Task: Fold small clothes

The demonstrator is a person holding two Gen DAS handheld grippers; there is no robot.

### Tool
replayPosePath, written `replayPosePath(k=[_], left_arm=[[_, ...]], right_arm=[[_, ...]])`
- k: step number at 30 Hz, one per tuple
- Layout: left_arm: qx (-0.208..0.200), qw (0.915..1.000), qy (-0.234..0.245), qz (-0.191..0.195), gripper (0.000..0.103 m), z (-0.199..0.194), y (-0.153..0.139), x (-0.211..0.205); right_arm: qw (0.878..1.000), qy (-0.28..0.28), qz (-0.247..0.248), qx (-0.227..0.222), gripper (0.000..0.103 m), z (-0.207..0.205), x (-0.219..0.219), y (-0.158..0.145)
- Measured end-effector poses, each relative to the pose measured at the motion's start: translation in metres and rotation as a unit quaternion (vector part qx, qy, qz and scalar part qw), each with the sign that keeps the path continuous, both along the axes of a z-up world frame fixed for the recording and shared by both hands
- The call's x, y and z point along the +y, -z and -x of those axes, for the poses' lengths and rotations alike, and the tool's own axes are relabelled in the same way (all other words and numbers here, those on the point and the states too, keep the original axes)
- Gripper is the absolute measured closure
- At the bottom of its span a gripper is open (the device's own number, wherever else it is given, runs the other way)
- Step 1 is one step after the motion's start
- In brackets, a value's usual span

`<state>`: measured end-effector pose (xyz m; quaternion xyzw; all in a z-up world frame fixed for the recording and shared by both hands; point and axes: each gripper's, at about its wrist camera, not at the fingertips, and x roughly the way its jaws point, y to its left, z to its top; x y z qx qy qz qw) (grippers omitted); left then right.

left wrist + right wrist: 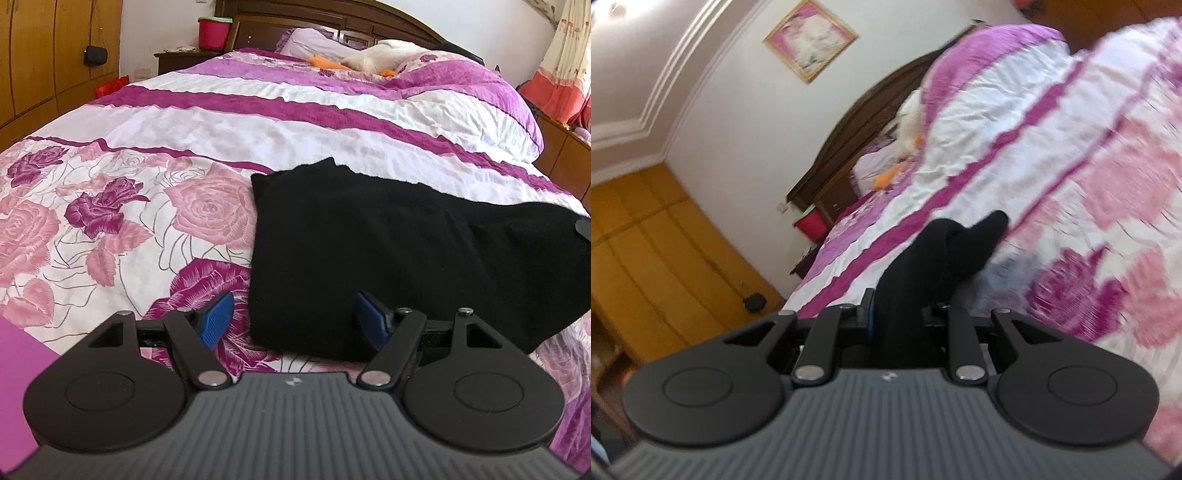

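Observation:
A black garment [369, 251] lies on the floral bedspread [147, 206], its right side lifted toward the frame's right edge. My left gripper [293, 317] is open, its blue pads [218, 317] either side of the garment's near left corner, just above the bed. My right gripper [901, 321] is shut on the black garment [934, 254] and holds it up off the bed; the view is tilted and blurred. A tip of the right gripper [583, 229] shows at the garment's right end in the left wrist view.
A white plush toy [376, 55] with orange parts lies by the pillows at the dark headboard [332, 18]. A red bucket [214, 33] stands on a nightstand at the left. Wooden wardrobes [44, 55] line the left wall.

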<state>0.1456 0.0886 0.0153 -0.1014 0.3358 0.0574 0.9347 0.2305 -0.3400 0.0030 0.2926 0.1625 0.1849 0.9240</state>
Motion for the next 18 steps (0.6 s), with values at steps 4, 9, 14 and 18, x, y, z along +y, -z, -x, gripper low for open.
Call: replayPosePath(k=[4, 9, 14, 18], left_arm=[[-0.007, 0.9999, -0.005, 0.006, 0.026, 0.005, -0.003, 0.005], [-0.016, 0.9997, -0.011, 0.012, 0.026, 0.010, -0.006, 0.011], [-0.020, 0.9996, -0.016, 0.013, 0.026, 0.014, -0.007, 0.017], [-0.021, 0.9994, -0.024, 0.016, 0.026, 0.018, -0.005, 0.024]], right_arm=[[0.997, -0.039, 0.055, -0.033, 0.081, 0.001, 0.029, -0.019], [0.989, -0.091, 0.097, -0.059, 0.081, 0.002, 0.070, -0.033], [0.979, -0.146, 0.129, -0.054, 0.082, 0.001, 0.116, -0.026], [0.970, -0.186, 0.155, -0.038, 0.082, -0.002, 0.151, -0.011]])
